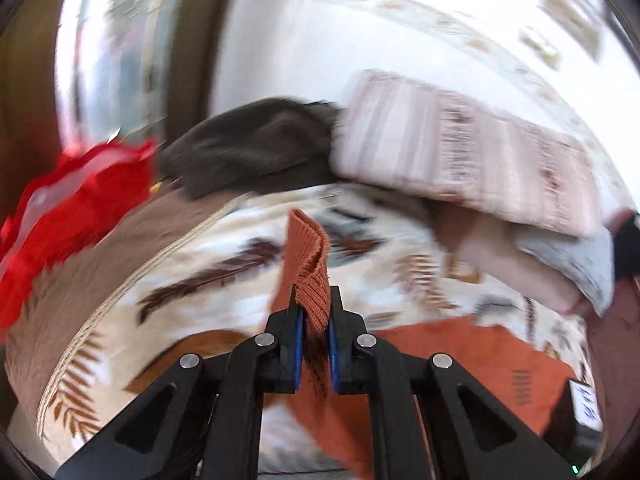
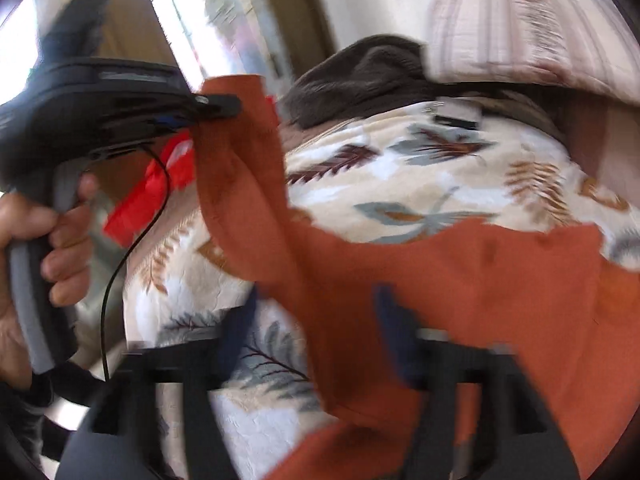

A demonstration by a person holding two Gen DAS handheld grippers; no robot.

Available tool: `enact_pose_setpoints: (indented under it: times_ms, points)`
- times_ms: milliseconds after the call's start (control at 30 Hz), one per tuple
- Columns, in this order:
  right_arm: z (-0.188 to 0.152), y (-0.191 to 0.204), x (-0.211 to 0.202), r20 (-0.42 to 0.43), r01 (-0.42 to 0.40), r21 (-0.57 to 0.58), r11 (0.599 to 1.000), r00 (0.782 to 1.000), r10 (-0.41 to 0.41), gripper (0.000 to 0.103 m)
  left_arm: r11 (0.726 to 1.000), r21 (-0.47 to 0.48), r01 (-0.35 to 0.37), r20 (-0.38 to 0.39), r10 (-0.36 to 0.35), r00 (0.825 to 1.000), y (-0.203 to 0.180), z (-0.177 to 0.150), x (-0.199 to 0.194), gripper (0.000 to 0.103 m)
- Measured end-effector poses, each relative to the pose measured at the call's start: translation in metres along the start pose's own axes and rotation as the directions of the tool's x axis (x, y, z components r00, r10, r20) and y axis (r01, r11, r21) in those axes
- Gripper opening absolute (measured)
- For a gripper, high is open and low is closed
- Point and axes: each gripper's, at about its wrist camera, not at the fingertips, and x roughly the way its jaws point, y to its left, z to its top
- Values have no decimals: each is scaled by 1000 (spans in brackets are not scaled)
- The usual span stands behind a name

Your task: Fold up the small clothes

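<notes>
Cloth of rust-orange knit (image 1: 310, 280) stands clamped between the blue pads of the left gripper (image 1: 314, 312), its ribbed edge rising upright out of the closed jaws toward the middle of the left wrist frame, while the rest of the garment lies lower right on the leaf-patterned bedspread (image 1: 208, 256). In the right wrist view the same garment (image 2: 460, 280) runs as a long band from the upper left, where the left gripper (image 2: 218, 110) pinches one corner, down and across to the lower right of the frame, so its long axis slants diagonally, one end lifted and the other draped low. A hand (image 2: 44, 248) grips the left tool's grey handle at the left edge. The right gripper (image 2: 316, 320) has its fingers well apart at the bottom of its frame; the orange cloth hangs across the gap, and motion blur keeps me from telling whether either pad touches it. Behind, a dark brown garment (image 1: 256, 148) and a striped pillow (image 1: 460, 148) sit at the far side of the bed, with red fabric (image 1: 72, 216) at the left
</notes>
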Motion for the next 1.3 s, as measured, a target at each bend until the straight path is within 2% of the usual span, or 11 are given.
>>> enact_pose_setpoints:
  times_ms: [200,533,633,733,800,867,933,1033,1200,1233,1300]
  points:
    - [-10,-77,-70,25,159,103,982,986,-162,84,977,147,151,-37,-147,988,-123,-11,1,8]
    - [-74,-232,-182,-36,434,364,824,891,-453,84,886,260,384,-217,-333,917,-317,-104,61,9]
    - [-96,-274,-206,-46,474,449,758,859,-510,84,864,279,418,-278,-344,897,-356,-140,81,11]
    - [-115,-308,-219,-49,473,520,711,848,-528,84,848,354,394,-385,-251,888,-390,-180,112,26]
    - [-125,-322,-222,-53,446,563,696,860,-508,84,838,400,371,-416,-194,888,-391,-195,119,29]
    - [-128,-330,-216,-52,390,591,706,892,-450,84,835,427,346,-410,-163,898,-378,-200,116,48]
    - [-126,-326,-210,-31,330,593,734,921,-388,84,851,410,330,-379,-170,910,-351,-194,105,61]
    - [-116,-316,-189,-41,291,553,781,945,-324,84,883,388,263,-333,-132,934,-300,-177,93,65]
    - [-116,-315,-155,-163,391,486,782,919,-359,83,937,348,13,-254,81,964,-206,-149,101,67]
    - [-117,-315,-149,-182,396,477,785,918,-353,77,952,304,-40,-243,118,963,-177,-143,106,67]
    - [-122,-315,-129,-249,423,434,795,905,-345,45,970,231,-82,-238,138,962,-143,-136,115,67]
